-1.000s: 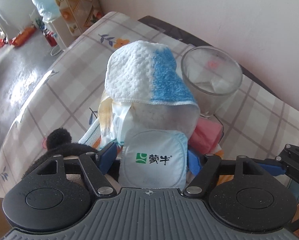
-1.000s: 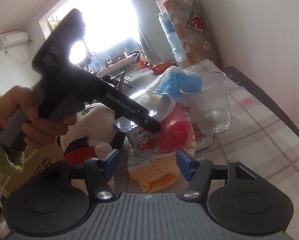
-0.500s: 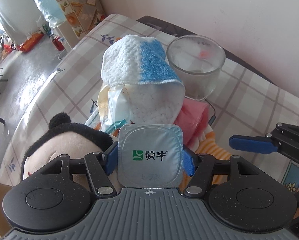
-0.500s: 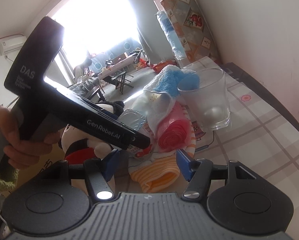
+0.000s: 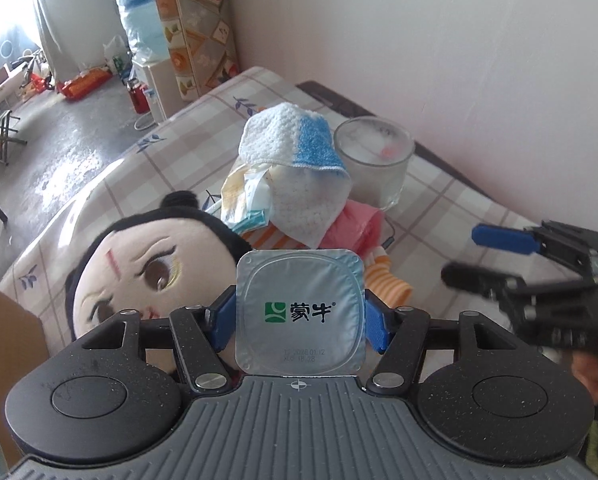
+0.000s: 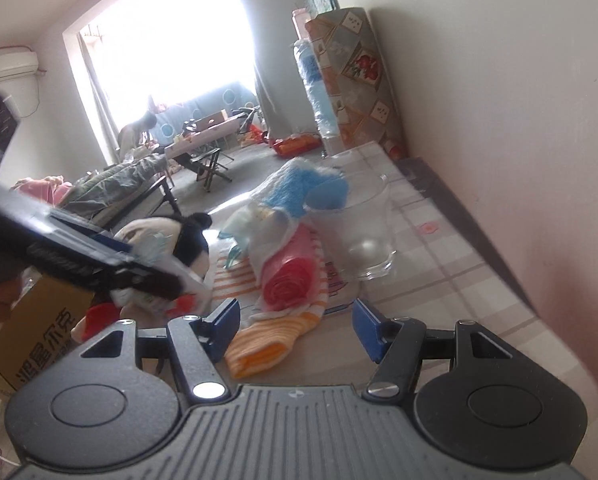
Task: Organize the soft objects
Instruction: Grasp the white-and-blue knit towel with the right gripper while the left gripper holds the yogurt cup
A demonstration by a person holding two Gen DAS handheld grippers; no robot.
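Once the left gripper [image 5: 300,316] had pulled back toward the near edge of the table, the yogurt cup [image 5: 300,312] sat pinched between its blue pads, foil lid facing the camera and clear of the pile it had been half buried in. A second ago that cup stood tight against the white-and-blue cloth [image 5: 295,148], which filled the middle of the left wrist view; now the cloth lay farther off, draped over the rolled pink towel [image 5: 357,220], and the plush doll [image 5: 139,268] showed its whole face at near left where only a black tuft had shown. Jaws had closed a little onto the cup within that second and then held. Judged from this, the one hard item was out of the heap, so the soft things could be sorted without it; the cup probably wanted setting down near the glass [image 5: 375,164] at far right. Right gripper [image 6: 295,326] hung spread and empty above the orange-striped cloth [image 6: 271,340], roughly where it was before. In its view the left tool had dropped from high centre to the near left edge, uncovering the pink towel and the cardboard box [image 6: 31,340].
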